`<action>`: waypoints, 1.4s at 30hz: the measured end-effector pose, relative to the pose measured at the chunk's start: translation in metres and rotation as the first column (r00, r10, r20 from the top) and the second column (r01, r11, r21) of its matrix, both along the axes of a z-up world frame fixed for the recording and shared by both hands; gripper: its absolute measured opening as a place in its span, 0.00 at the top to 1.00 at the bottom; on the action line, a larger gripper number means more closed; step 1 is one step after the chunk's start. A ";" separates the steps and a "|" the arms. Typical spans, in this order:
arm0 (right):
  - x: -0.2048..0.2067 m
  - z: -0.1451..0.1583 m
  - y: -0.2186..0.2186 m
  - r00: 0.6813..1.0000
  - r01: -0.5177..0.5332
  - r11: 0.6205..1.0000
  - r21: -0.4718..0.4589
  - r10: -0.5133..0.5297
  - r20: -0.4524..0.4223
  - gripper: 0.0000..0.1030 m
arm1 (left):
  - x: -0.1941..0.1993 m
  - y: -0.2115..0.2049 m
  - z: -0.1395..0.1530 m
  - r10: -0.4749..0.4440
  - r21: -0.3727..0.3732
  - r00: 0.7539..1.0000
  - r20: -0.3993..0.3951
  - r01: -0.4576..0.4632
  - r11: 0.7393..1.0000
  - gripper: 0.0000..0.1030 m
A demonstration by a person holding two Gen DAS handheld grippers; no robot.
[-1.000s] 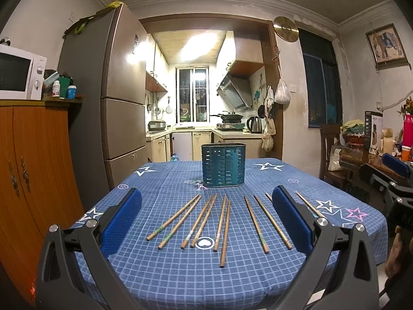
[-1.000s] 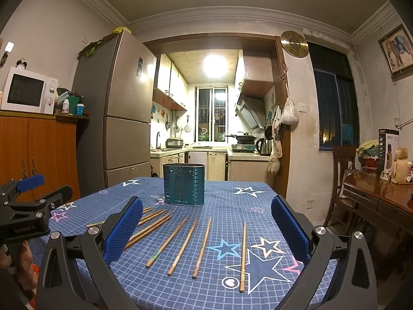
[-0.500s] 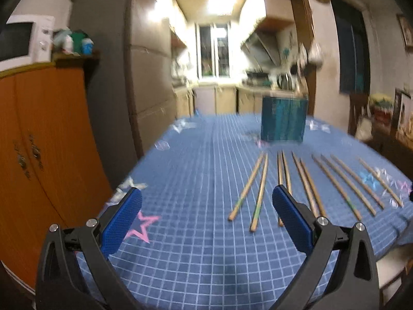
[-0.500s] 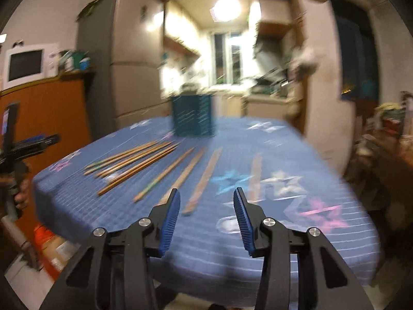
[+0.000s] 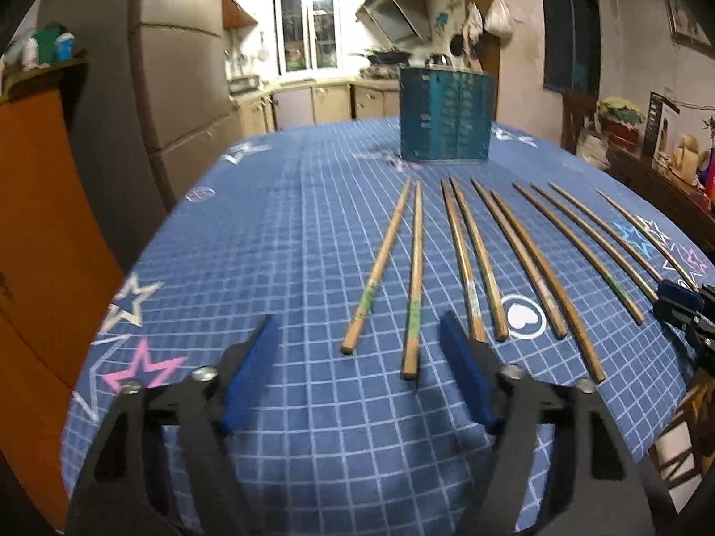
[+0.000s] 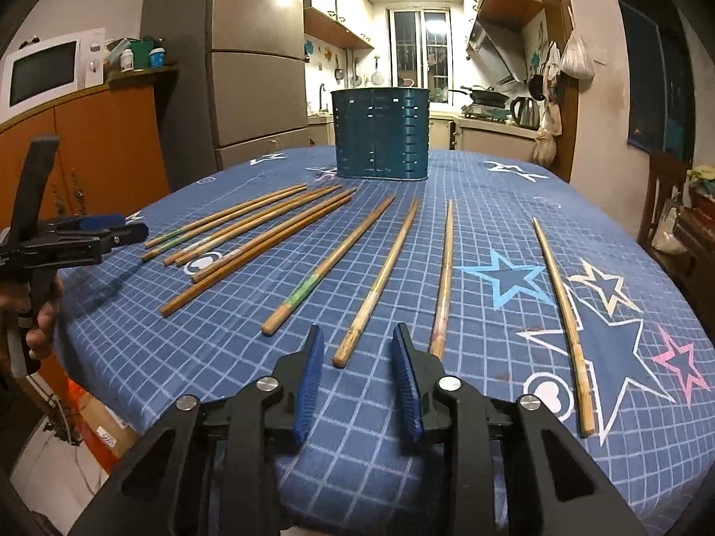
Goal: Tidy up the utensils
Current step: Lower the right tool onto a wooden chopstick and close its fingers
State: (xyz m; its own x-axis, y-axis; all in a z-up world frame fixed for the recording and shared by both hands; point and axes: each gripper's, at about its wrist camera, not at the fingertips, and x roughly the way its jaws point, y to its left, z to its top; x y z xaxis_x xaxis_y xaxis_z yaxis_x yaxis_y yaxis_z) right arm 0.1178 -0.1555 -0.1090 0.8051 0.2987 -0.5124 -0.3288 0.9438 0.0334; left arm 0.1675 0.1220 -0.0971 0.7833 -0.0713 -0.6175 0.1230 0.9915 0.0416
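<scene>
Several wooden chopsticks (image 5: 464, 250) lie fanned out on the blue checked tablecloth (image 5: 286, 232), tips toward a teal slotted utensil holder (image 5: 447, 118) standing upright at the far side. My left gripper (image 5: 357, 344) is open and empty, just before the near ends of the two leftmost chopsticks (image 5: 413, 286). In the right wrist view the chopsticks (image 6: 380, 277) spread across the cloth before the holder (image 6: 380, 133). My right gripper (image 6: 357, 353) is partly open and empty, its jaws either side of one chopstick's near end.
The left gripper (image 6: 80, 232) shows at the left table edge in the right wrist view. The right gripper (image 5: 683, 303) shows at the right edge in the left wrist view. A fridge (image 6: 254, 80) and an orange cabinet (image 6: 98, 143) stand left. A chair (image 5: 576, 120) stands right.
Both grippers dropped closer to the table and to the chopsticks' near ends. The left jaws narrowed from wide open. The right jaws narrowed half a second ago and stay so.
</scene>
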 end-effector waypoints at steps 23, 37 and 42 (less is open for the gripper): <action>0.006 -0.004 0.003 0.999 0.021 1.000 -0.006 -0.020 0.033 0.76 | 0.034 0.008 -0.004 -0.008 -0.033 0.989 -0.145 0.003 0.999 0.92; -0.006 -0.006 0.004 0.995 0.039 0.999 0.017 -0.040 0.090 0.93 | 0.002 -0.008 0.000 0.004 -0.027 0.999 -0.051 -0.005 1.000 0.95; -0.016 0.009 -0.003 0.990 0.043 0.998 0.042 -0.048 0.132 0.93 | -0.014 -0.005 0.022 0.005 -0.055 1.000 0.023 -0.004 0.999 0.95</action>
State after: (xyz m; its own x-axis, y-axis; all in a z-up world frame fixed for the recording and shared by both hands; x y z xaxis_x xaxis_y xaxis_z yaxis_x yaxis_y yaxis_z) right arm 0.1015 -0.1583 -0.1002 0.8786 0.2776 -0.3886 -0.2894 0.9568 0.0293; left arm 0.1533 0.1167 -0.0752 0.7978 -0.1007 -0.5944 0.1181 0.9930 -0.0097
